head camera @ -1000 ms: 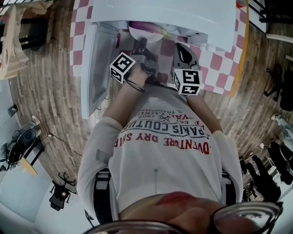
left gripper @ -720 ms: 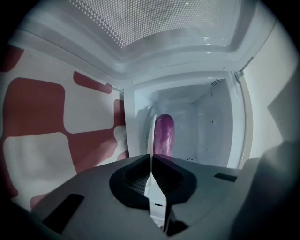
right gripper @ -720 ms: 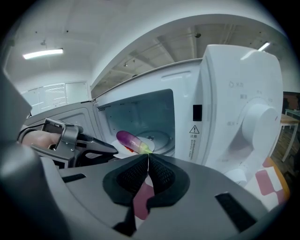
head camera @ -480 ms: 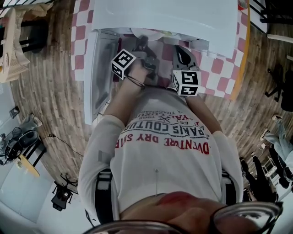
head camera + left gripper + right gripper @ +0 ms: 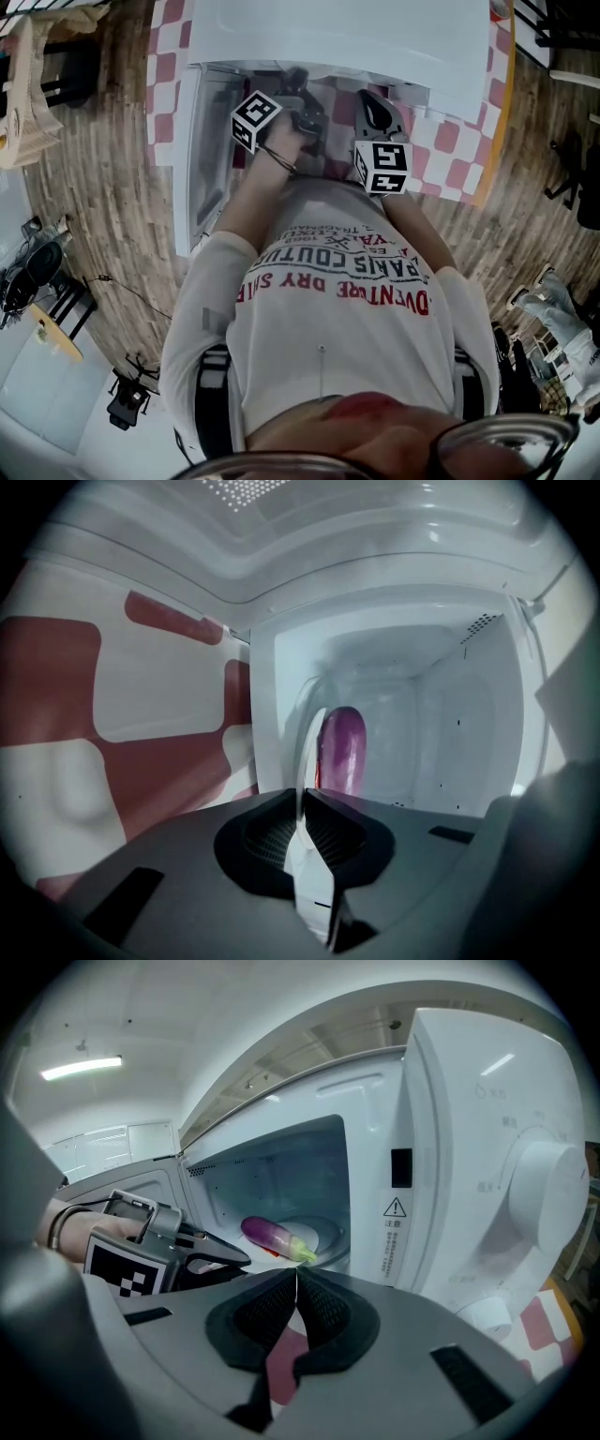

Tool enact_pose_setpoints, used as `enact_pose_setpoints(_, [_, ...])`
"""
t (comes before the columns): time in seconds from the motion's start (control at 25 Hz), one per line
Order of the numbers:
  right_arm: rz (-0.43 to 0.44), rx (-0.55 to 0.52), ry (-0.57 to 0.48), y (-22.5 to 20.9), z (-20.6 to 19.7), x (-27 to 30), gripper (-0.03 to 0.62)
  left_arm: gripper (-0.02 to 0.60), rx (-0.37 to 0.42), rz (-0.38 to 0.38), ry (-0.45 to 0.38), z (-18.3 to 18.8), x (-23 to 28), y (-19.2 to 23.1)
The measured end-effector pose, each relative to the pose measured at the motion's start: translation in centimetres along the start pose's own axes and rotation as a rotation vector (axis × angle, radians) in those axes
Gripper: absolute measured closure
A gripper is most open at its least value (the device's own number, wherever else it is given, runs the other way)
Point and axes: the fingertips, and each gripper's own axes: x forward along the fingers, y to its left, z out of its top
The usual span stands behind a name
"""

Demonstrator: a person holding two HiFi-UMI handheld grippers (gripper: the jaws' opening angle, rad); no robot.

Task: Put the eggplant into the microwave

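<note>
Eggplant inside microwave; left gripper moved closer to opening; right gripper unmoved; all fingers pressed together.

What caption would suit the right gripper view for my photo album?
Purple eggplant on a plate inside the open microwave, left gripper gripping the plate's rim.

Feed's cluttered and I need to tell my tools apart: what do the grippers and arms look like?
The left gripper and right gripper are grey with black ribbed pads; each carries a cube of black-and-white square markers. A dark band circles the left wrist. The sleeves are white, ending near the elbow.
</note>
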Motion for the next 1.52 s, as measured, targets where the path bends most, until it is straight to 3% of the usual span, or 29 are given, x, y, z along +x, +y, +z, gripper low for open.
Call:
enact_pose_setpoints(0.16, [-0.008, 0.006, -0.002, -0.3, 0.0, 0.0, 0.568, 0.538, 0.031, -0.003, -0.009, 0.0, 0.3, -0.3])
enact_pose_setpoints(0.2, [-0.01, 0.008, -0.001, -0.4, 0.0, 0.0, 0.568, 0.505, 0.037, -0.016, -0.011, 0.0, 0.4, -0.6])
enact_pose_setpoints(0.24, [-0.011, 0.009, 0.0, -0.4, 0.0, 0.0, 0.568, 0.433, 0.034, -0.036, -0.011, 0.0, 0.5, -1.0])
enact_pose_setpoints(0.44, [-0.013, 0.008, 0.003, -0.4, -0.1, -0.3, 0.568, 0.351, 0.034, -0.118, 0.002, -0.1, 0.3, -2.4])
enact_pose_setpoints(0.64, [0.002, -0.006, -0.001, 0.4, -0.3, -0.7, 0.568, 0.339, 0.078, -0.116, 0.001, -0.4, -0.8, -2.2])
enact_pose_setpoints(0.96, [0.024, -0.03, -0.024, 1.7, -0.1, -2.2, 0.568, 0.342, 0.241, -0.105, 0.018, -2.0, -4.4, -2.7])
enact_pose_setpoints(1.04, [0.033, -0.039, -0.03, 2.2, -0.1, -2.9, 0.568, 0.372, 0.277, -0.1, 0.023, -2.6, -5.6, -2.8])
enact_pose_setpoints(1.16, [0.041, -0.051, -0.047, 2.8, 0.1, -3.9, 0.568, 0.531, 0.404, -0.078, 0.028, -3.2, -7.4, -3.2])
enact_pose_setpoints(1.28, [0.042, -0.065, -0.074, 3.1, 0.7, -4.9, 0.568, 0.543, 0.565, -0.108, 0.02, -3.8, -8.9, -4.9])
enact_pose_setpoints(1.36, [0.045, -0.073, -0.096, 3.4, 1.2, -5.6, 0.568, 0.549, 0.66, -0.176, 0.016, -4.5, -10.0, -6.6])
enact_pose_setpoints(1.52, [0.063, -0.096, -0.149, 4.0, 2.5, -7.5, 0.568, 0.551, 0.986, -0.288, -0.018, -6.4, -12.6, -9.6])
